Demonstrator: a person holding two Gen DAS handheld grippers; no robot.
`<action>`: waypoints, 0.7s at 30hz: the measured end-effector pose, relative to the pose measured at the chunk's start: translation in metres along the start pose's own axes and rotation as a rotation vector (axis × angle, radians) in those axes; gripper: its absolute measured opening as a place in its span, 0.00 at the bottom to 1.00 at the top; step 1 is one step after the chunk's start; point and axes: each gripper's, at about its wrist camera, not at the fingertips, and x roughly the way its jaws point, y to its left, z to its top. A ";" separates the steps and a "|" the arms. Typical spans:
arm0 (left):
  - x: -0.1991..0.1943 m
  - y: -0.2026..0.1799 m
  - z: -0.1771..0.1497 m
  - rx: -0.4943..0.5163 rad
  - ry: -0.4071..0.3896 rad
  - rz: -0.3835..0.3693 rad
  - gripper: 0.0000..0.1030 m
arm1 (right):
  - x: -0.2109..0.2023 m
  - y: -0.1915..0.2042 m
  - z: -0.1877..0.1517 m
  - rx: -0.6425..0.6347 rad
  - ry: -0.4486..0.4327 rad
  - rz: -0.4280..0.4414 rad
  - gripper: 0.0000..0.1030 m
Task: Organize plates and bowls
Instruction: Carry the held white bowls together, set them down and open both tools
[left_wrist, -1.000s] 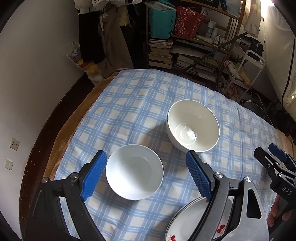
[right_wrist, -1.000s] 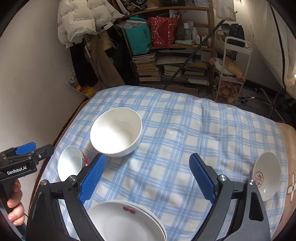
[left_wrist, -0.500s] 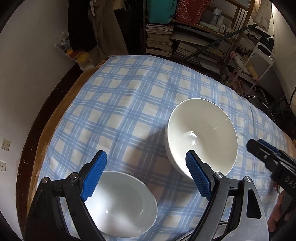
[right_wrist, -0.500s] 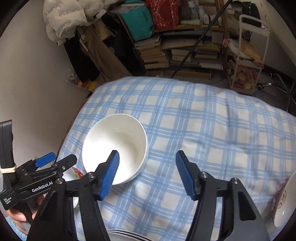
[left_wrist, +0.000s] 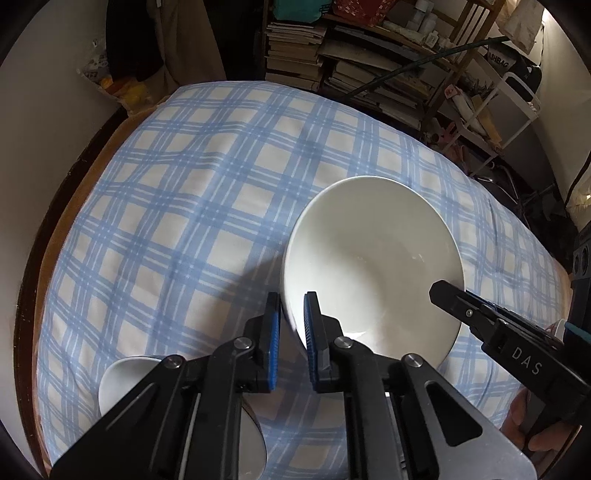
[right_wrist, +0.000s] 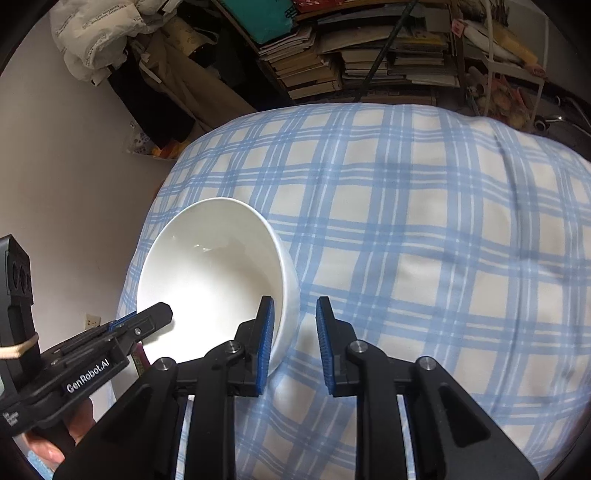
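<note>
Plaid bed (left_wrist: 207, 177) | our left tongs (left_wrist: 291, 332) closing on big bowl (left_wrist: 373, 266) rim at 7 o'clock | right tongs (right_wrist: 293, 332) clamp rim at 4 | small bowl (left_wrist: 122, 380) unstacked, sorting barely begun

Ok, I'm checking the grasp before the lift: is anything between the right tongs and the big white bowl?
Nothing visible. The right tongs straddle the rim of the large bowl, one pad inside and one outside, with only checked cloth around it.
</note>
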 end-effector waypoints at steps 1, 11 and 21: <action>-0.001 -0.002 -0.001 0.008 -0.002 0.008 0.12 | -0.001 0.000 -0.001 0.006 -0.005 -0.001 0.13; -0.021 -0.006 -0.025 0.011 0.012 -0.037 0.11 | -0.029 0.008 -0.025 -0.043 -0.031 -0.063 0.12; -0.035 -0.009 -0.057 0.028 0.022 -0.056 0.12 | -0.052 0.008 -0.054 -0.058 -0.041 -0.078 0.12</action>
